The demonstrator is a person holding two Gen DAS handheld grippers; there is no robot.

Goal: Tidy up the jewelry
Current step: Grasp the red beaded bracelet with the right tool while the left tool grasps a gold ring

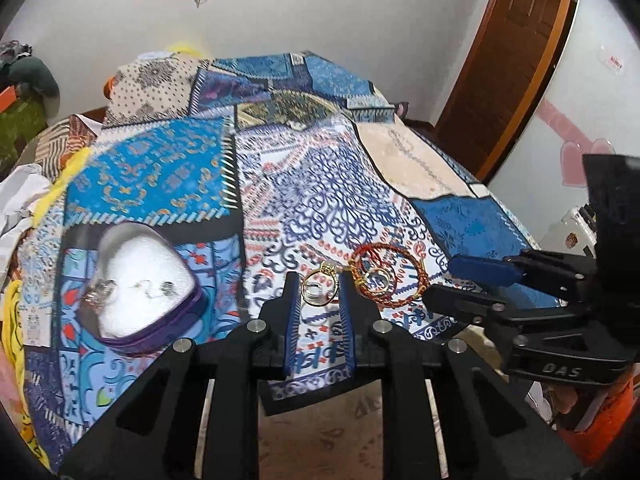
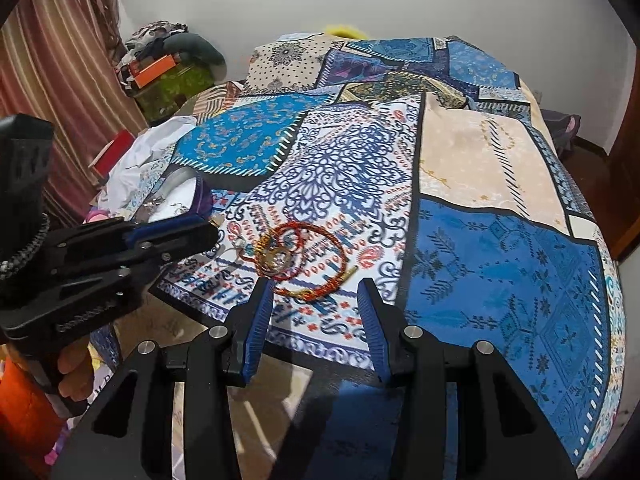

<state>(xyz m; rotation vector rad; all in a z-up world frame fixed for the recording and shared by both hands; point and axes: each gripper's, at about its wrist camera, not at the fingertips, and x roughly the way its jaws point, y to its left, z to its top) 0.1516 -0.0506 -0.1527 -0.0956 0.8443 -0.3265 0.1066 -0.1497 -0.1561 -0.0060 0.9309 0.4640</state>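
Note:
My left gripper is shut on a gold ring, which sits upright between the blue pads just above the patterned bedspread. To its left lies an open purple heart-shaped box with a white lining and several small silver pieces inside. A pile of red and gold bracelets lies to the right of the ring. In the right wrist view my right gripper stands open at the near edge of the bracelets, pressing on nothing. The left gripper and box show at the left there.
The bed's near edge runs just below both grippers, with floor beneath. Crumpled white cloth and a red box lie beyond the heart box. A striped curtain hangs at the left, and a wooden door stands at the right.

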